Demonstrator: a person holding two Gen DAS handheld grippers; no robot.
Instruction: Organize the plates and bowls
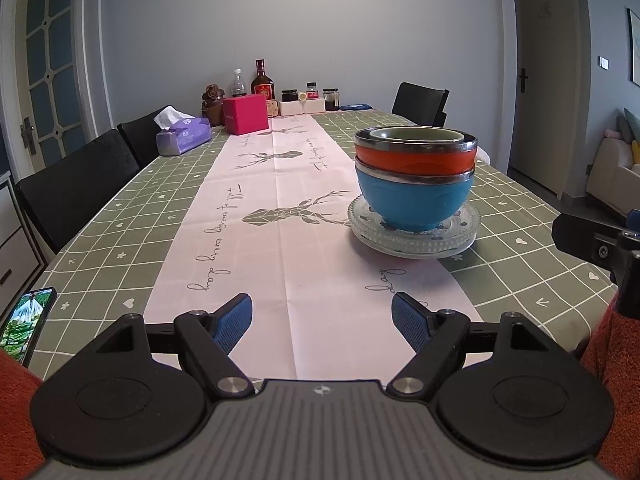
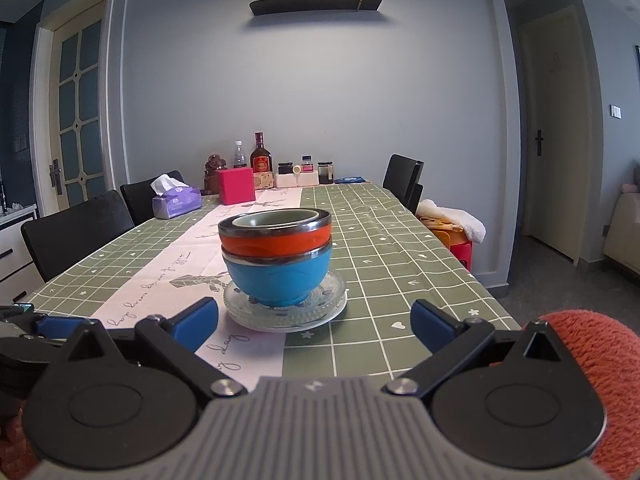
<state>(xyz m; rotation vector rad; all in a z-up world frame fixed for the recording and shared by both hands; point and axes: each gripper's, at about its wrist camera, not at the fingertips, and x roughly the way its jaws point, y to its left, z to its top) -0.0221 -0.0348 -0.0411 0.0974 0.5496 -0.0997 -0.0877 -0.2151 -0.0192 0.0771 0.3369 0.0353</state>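
A blue bowl [image 2: 278,280] is seen on stacked glass plates [image 2: 285,312] on the desk [image 2: 400,272], with an orange bowl [image 2: 276,241] nested in it and a green bowl [image 2: 280,218] nested in that. The stack is placed where the pink runner [image 1: 256,216] meets the green checked cloth. The left gripper [image 1: 322,322] is held with its fingers [image 1: 234,322] spread and nothing between them. The right gripper [image 2: 314,322] is likewise held spread, just short of the plates, touching nothing. A phone [image 1: 26,322] is laid at the desk's near left edge.

Tissue pack [image 1: 183,136], pink box [image 1: 245,114], bottles and jars at the table's [image 1: 120,216] far end; phone [image 1: 25,324] nearby.
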